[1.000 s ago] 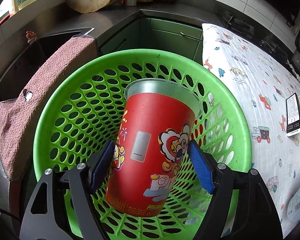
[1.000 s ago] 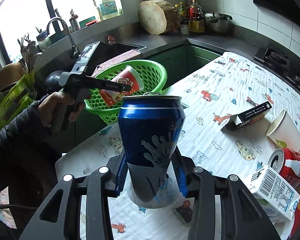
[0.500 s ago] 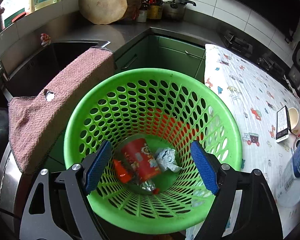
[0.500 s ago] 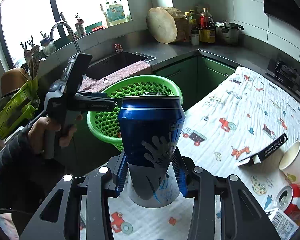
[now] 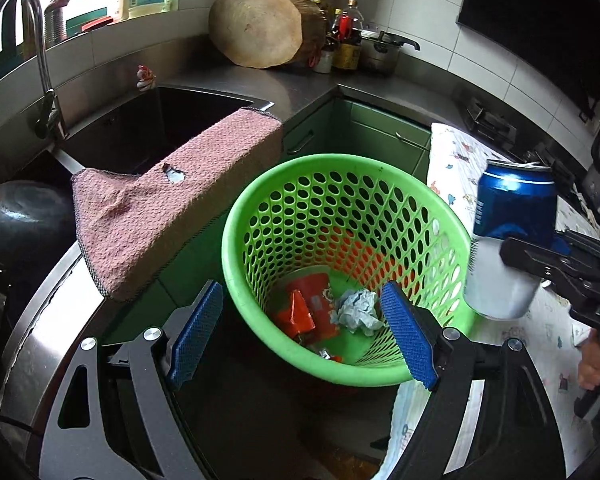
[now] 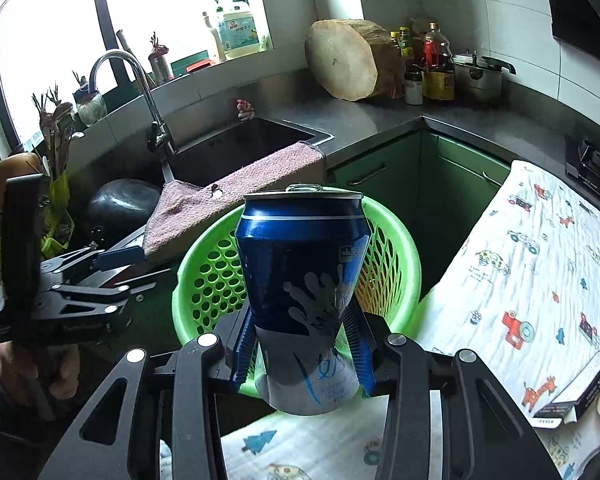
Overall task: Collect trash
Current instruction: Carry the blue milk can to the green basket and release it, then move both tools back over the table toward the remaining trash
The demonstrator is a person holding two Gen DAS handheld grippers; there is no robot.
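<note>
A green perforated basket [image 5: 260, 216] stands at the table's corner. In its bottom lie a red paper cup [image 5: 316, 292], a red wrapper [image 5: 296, 316] and a crumpled grey paper [image 5: 358, 312]. My left gripper [image 5: 300, 300] hangs open and empty above the basket's near rim. My right gripper [image 6: 302, 332] is shut on the lower half of an upright blue drink can [image 6: 300, 264]. In the left wrist view the can [image 5: 508, 240] hangs just right of the basket's rim. In the right wrist view the basket [image 6: 196, 264] is right behind the can, and the left gripper [image 6: 140, 266] is at its left.
A pink towel [image 5: 172, 208] drapes over the sink edge left of the basket. The table [image 6: 540, 260] with a cartoon-print cloth lies to the right and bears a black box [image 6: 580, 384]. A faucet [image 6: 140, 80], a chopping block [image 6: 344, 64] and a pot [image 6: 478, 76] line the counter.
The left gripper let go of the red cup, which dropped into the basket, then drew back and up. The right gripper carried the blue can across the table to the basket.
</note>
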